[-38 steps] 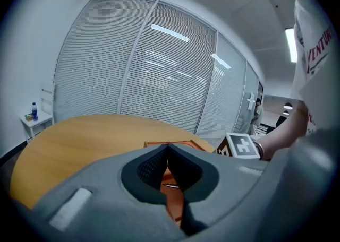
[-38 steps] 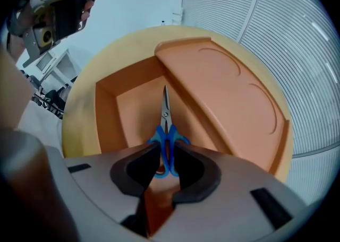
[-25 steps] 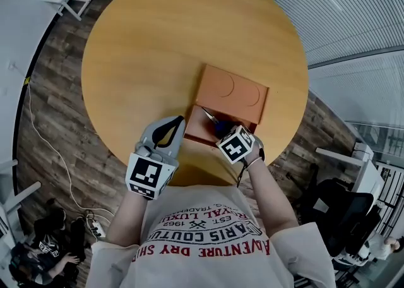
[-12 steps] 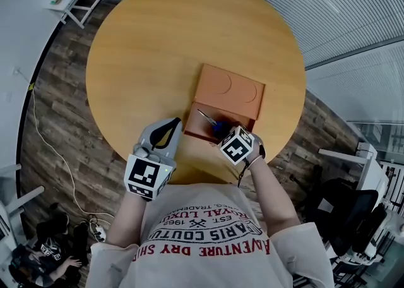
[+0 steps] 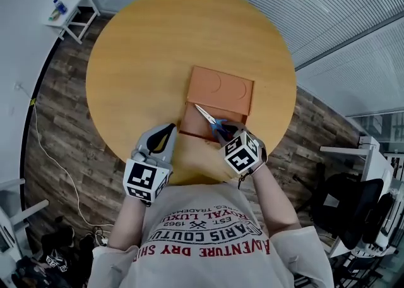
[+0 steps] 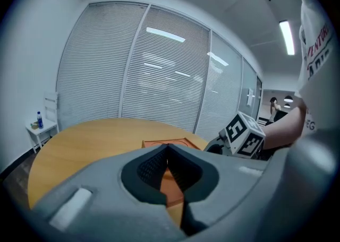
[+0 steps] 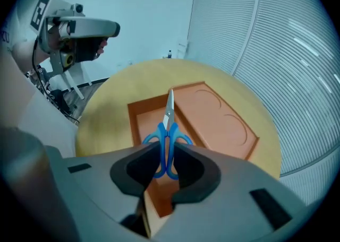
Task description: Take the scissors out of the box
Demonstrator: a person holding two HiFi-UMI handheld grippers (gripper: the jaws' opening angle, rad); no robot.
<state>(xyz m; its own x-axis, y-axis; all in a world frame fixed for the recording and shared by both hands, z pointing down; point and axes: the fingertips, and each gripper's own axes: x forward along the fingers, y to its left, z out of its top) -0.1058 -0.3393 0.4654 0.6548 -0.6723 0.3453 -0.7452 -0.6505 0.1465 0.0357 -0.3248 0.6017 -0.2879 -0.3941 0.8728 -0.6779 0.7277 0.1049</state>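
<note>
Scissors [image 7: 168, 129] with blue loop handles sit pinched in the right gripper [image 7: 167, 148]. Its two dark pads press on the handles from either side. The closed steel blades point straight ahead of that gripper, away from the person. Directly beyond and below the gripper is the open orange box [image 7: 139, 129], and the blades reach out over its tray. The scissors appear clear of the tray floor, though no view settles whether the tip touches anything. The lid [image 7: 215, 116], marked with two half-round shapes, lies flat just to the right of the tray as this gripper sees it, touching the tray along one edge.

The left gripper [image 6: 168, 147] has its pads pressed together at the tips with nothing between them. It hangs over the near edge of the round wooden tabletop [image 5: 145, 59]. The box lies ahead of it, and the right gripper's marker cube is just off to its right. From the head view the two grippers are side by side near the person's chest, with the box just beyond both.

Well off to the left gripper's far left stands a small white side table [image 5: 71, 4] carrying a bottle [image 5: 59, 9]. Grey blinds [image 6: 159, 76] fill the wall ahead of it.
</note>
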